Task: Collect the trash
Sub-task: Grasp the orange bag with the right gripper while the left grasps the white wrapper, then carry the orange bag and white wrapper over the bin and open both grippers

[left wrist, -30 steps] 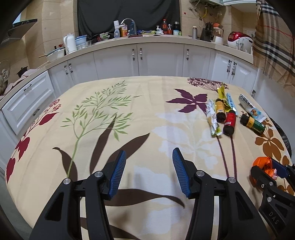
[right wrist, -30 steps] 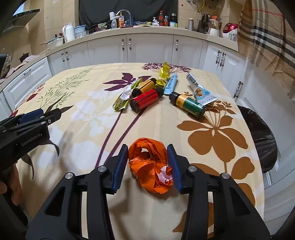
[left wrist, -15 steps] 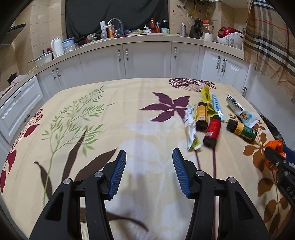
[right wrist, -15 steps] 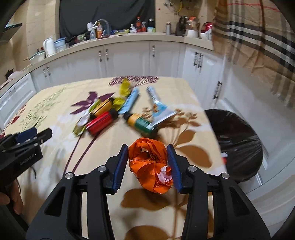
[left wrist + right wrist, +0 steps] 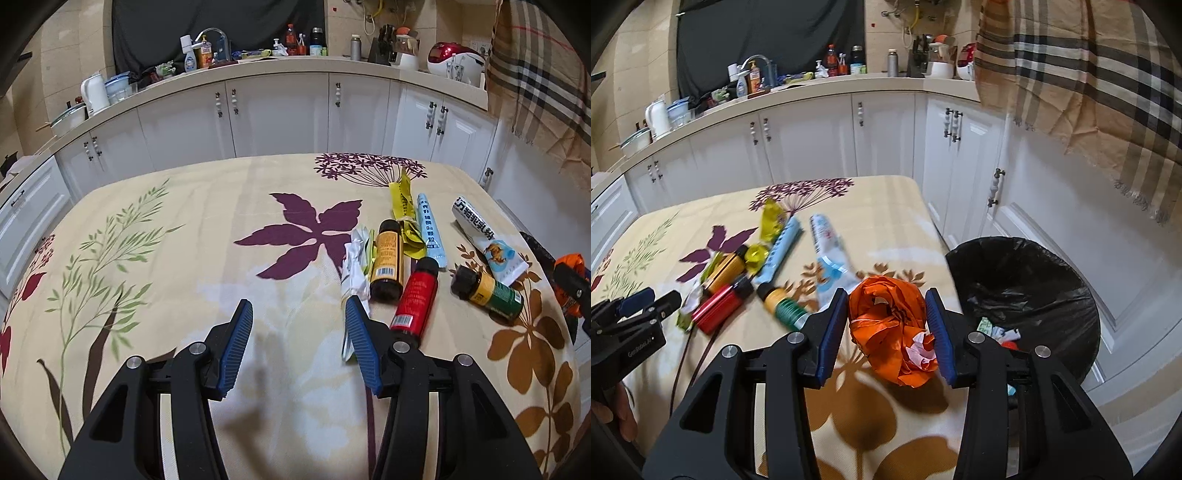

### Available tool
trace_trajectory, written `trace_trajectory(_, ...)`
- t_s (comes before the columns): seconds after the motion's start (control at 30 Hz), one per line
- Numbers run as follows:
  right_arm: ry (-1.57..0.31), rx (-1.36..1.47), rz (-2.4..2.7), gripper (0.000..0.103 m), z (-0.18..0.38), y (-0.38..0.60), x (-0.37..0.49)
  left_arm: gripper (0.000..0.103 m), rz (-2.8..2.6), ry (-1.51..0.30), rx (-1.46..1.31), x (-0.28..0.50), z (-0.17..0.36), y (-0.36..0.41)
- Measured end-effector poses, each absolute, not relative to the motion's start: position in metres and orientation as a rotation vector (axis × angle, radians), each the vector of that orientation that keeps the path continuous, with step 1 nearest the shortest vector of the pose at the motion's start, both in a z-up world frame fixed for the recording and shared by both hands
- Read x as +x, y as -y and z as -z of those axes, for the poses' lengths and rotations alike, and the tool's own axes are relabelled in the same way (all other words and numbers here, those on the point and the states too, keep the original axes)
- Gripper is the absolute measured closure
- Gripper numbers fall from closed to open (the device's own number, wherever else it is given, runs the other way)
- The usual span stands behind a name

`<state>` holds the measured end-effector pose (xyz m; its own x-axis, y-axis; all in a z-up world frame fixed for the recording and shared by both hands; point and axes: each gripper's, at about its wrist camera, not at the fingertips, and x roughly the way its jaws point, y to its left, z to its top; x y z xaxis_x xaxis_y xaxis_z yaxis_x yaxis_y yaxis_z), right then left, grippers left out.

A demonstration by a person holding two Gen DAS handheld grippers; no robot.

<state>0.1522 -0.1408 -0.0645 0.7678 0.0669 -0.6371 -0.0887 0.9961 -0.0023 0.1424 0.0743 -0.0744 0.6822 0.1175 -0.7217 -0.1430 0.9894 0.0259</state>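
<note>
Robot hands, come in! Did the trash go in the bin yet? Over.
Right gripper shut on orange wrapper, short of black bin. Left gripper open, empty. Bottles and tubes on the table. Path clear.

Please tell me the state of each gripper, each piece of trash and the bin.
Left gripper: open, empty.
Right gripper: shut on orange wrapper.
Red bottle: lying on table, capped.
Green bottle: lying, capped.
Amber bottle: lying, capped.
Bin: open, black liner, some trash inside.
</note>
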Motion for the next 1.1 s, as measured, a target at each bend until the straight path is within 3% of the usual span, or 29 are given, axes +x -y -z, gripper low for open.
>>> trace_trajectory(0.53, -0.707, -0.009, -0.076, 0.061, 0.07, 0.152, 0.173, 0.051, -0.077, -0.861, -0.034, 0.161, 0.082, -0.063)
trace_trajectory(0.63, -0.707, -0.01, -0.076, 0.061, 0.07, 0.151, 0.173, 0.059, -0.069, -0.873, -0.045, 0.163, 0.084, -0.065)
trace_trajectory(0.8, -0.708, -0.007, -0.075, 0.061, 0.071, 0.152, 0.172, 0.084, -0.056, -0.883, -0.049, 0.163, 0.085, -0.065)
trace_trajectory(1.1, -0.684, 0.008, -0.06, 0.061, 0.066, 0.159, 0.164, 0.087, -0.06, -0.807, -0.044, 0.147, 0.072, -0.063)
